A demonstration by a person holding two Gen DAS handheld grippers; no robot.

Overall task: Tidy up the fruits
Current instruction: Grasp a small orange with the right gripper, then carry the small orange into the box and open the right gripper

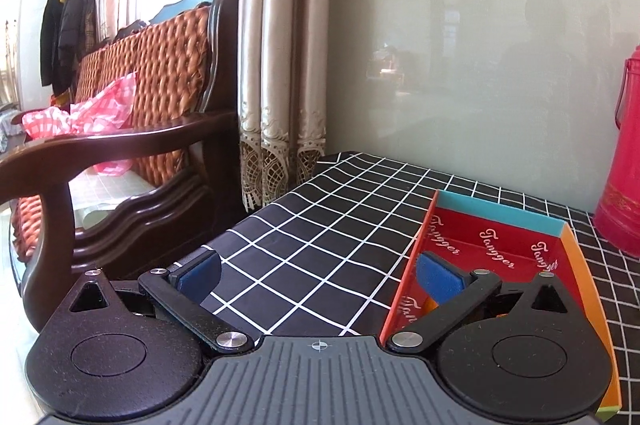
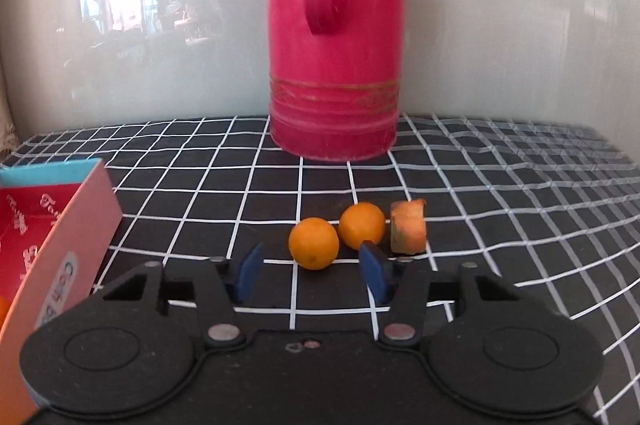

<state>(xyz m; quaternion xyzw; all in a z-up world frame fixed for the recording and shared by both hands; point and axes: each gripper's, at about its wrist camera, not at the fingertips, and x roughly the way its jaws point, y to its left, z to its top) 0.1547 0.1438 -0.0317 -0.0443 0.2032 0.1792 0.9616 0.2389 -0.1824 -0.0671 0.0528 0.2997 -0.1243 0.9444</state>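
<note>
Landmark: red flask (image 2: 336,37) standing on black checked tablecloth (image 2: 500,193).

- 2 oranges (image 2: 314,243) (image 2: 362,225), touching, in front of the flask.
- Carrot chunk (image 2: 408,227), just right of the oranges.
- Cardboard box (image 1: 496,245), left of the flask.
- Right gripper (image 2: 312,271): jaws narrowed, nothing pressed; near orange just beyond the fingertips.
- Left gripper (image 1: 316,275): jaws wide, empty, 1 pad (image 1: 436,279) over the box.

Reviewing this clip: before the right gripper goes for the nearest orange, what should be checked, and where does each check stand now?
1. right gripper empty, pads apart: ok.
2. nearest orange lined up between the pads: ok, just ahead of them.
3. second orange clear of the grasp: not ok, it sits right against the first.
4. orange chunk out of the path: ok.
5. box has room: ok.
6. left gripper wide open, holding nothing: ok.
</note>
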